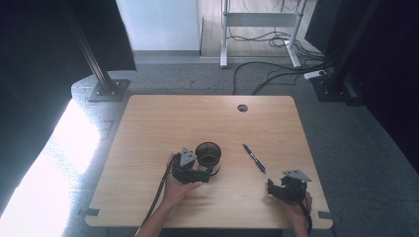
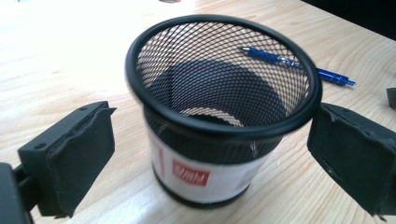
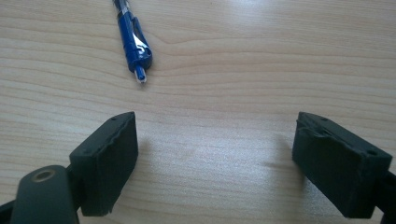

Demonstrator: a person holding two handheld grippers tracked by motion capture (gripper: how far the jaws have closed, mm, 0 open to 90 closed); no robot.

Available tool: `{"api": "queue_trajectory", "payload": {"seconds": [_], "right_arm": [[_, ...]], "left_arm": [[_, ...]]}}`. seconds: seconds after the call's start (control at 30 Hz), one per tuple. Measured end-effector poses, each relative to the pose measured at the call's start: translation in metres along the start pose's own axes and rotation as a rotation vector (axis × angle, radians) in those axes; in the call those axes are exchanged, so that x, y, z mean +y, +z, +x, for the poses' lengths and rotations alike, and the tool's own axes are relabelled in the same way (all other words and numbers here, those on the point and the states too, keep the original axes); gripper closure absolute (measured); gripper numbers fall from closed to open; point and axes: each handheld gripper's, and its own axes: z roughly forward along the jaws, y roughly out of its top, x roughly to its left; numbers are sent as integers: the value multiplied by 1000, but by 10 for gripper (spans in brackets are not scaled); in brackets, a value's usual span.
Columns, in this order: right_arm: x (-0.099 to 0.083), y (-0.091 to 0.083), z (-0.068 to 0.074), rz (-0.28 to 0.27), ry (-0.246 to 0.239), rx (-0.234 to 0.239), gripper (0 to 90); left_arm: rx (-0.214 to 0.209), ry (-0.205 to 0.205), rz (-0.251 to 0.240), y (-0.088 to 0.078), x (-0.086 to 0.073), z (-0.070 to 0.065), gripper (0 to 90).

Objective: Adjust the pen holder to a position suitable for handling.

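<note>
A black mesh pen cup (image 2: 219, 112) with a white label was seen standing upright near the middle of the wooden desk (image 1: 163, 118), empty inside. The left claw (image 1: 200, 174) was held just beside the cup on its near-left side; in the left gripper view its jaws were spread wide on either side of the cup, with a clear gap between each pad and the mesh wall, so nothing was gripped. A blue pen (image 1: 254, 158) was lying flat on the desk to the right of the cup and apart from it. The right claw (image 1: 271, 189) was placed near the desk's front right edge, its jaws likewise wide apart and empty above bare wood, with the pen's tip (image 3: 140, 74) seen just ahead of them.
</note>
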Motion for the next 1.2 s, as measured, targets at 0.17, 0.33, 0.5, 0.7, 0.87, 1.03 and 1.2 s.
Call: {"api": "queue_trajectory", "payload": {"seconds": [0.17, 0.33, 0.5, 0.7, 0.87, 1.03, 1.2], "right_arm": [[0, 0, 0, 0, 0, 0, 138], [0, 0, 0, 0, 0, 0, 137], [0, 0, 0, 0, 0, 0, 137], [0, 0, 0, 0, 1, 0, 138], [0, 0, 0, 0, 0, 0, 137], [0, 0, 0, 0, 0, 0, 137], [0, 0, 0, 1, 0, -1, 137]], "left_arm": [[-4, 8, 3, -12, -13, 2, 27], [2, -19, 14, -27, -31, 8, 48], [19, -43, 9, -36, -44, 13, 78], [21, -70, 30, -47, -56, 20, 106], [42, -77, 49, -48, -63, 28, 132], [45, -85, 59, -50, -66, 32, 135], [47, -105, 45, -53, -68, 35, 139]]}}
